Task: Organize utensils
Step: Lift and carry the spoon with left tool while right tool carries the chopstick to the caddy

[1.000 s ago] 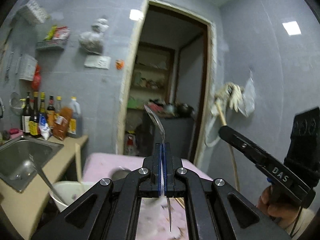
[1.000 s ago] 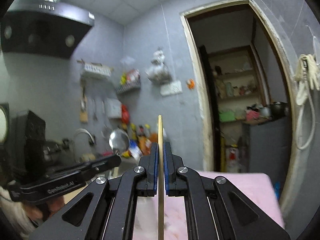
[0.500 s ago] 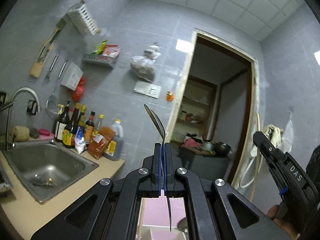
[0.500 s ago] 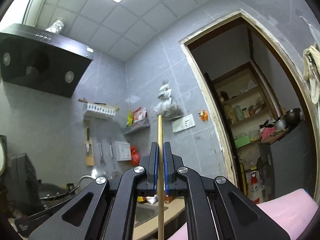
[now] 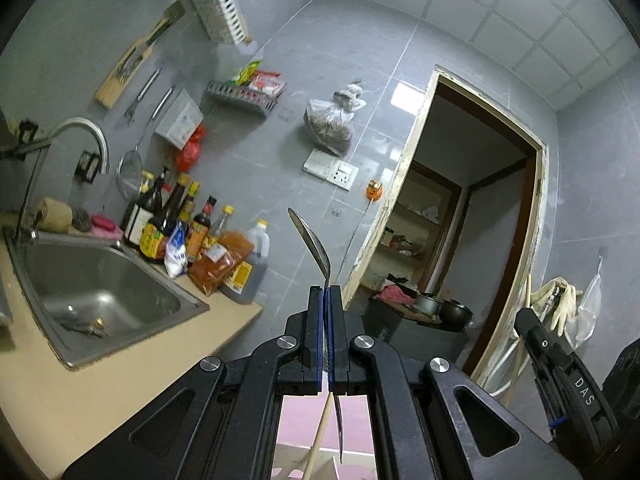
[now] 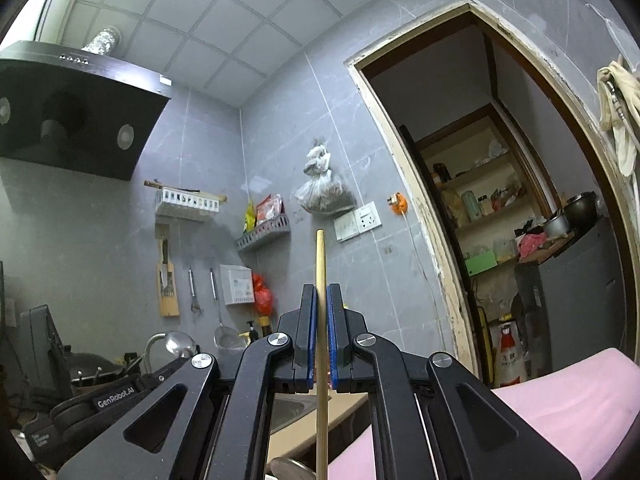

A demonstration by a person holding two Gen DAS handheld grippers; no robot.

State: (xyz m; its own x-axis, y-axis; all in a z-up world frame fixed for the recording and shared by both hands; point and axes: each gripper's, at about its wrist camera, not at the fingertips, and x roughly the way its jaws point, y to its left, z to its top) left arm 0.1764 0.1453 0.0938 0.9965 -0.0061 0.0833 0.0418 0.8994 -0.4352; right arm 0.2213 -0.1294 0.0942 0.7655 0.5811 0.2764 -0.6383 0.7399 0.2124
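My left gripper (image 5: 325, 292) is shut on a metal spoon (image 5: 310, 242); the bowl sticks up past the fingertips and the handle hangs below the jaws. My right gripper (image 6: 321, 292) is shut on a wooden chopstick (image 6: 321, 256) that stands upright between the blue pads. Both grippers are raised and tilted up toward the wall and ceiling. The right gripper also shows at the right edge of the left wrist view (image 5: 568, 376). A second wooden stick (image 5: 318, 444) shows below the left jaws.
A steel sink (image 5: 100, 292) sits in a beige counter (image 5: 120, 380) at left, with several sauce bottles (image 5: 180, 224) behind it. A pink-covered table (image 6: 560, 400) lies low right. A range hood (image 6: 68, 120) hangs upper left. A doorway (image 6: 500, 220) opens to a pantry.
Both grippers have tilted upward, so the table has dropped out of view and wall and ceiling fill the frames. Spoon and chopstick stay gripped.
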